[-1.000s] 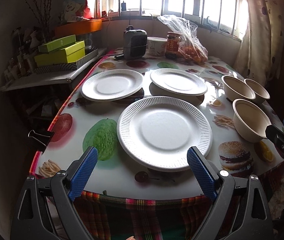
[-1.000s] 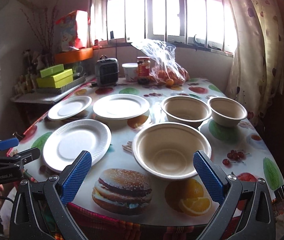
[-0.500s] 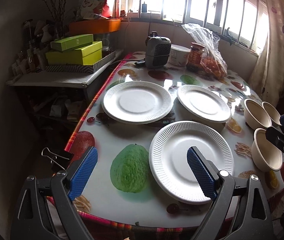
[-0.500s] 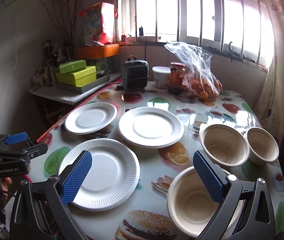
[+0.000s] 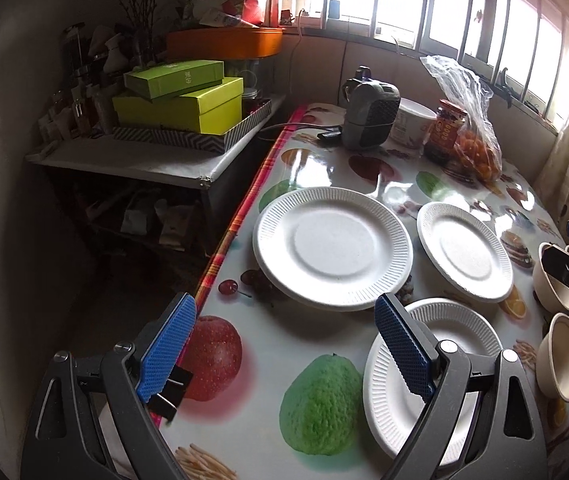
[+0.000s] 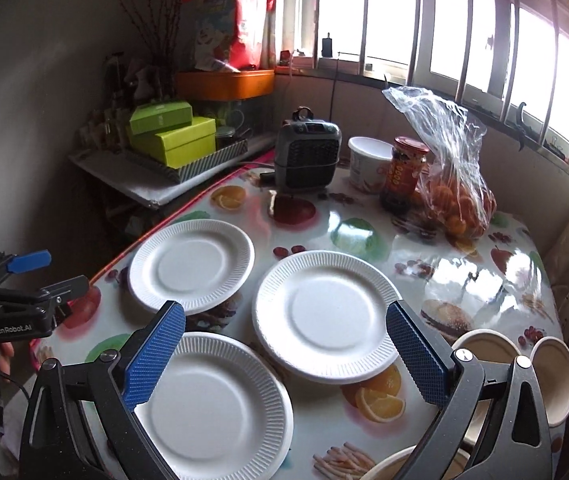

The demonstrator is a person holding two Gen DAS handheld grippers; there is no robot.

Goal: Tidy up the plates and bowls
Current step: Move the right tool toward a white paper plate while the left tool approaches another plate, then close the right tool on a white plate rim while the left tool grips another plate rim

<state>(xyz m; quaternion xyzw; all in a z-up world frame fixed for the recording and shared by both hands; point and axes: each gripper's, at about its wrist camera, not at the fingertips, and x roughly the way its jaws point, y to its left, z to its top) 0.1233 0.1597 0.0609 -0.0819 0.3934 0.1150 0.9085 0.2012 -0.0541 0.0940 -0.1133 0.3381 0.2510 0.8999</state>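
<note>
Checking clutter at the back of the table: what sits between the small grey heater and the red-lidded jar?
A white tub stands between the grey heater and the jar, set slightly behind them. Clearest in the right wrist view.

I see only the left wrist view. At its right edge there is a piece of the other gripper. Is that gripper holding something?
Observer: No. In the right wrist view the right gripper is open, with nothing between its fingers.
Operator: Thank you. I count a far bowl and a near bowl. Are there more?
Observer: Yes. A third bowl shows at the bottom edge of the right wrist view, just below that gripper.
Operator: Is anything visible around my own gripper?
Observer: The fingers of a hand show under the left gripper, which is open.
</note>
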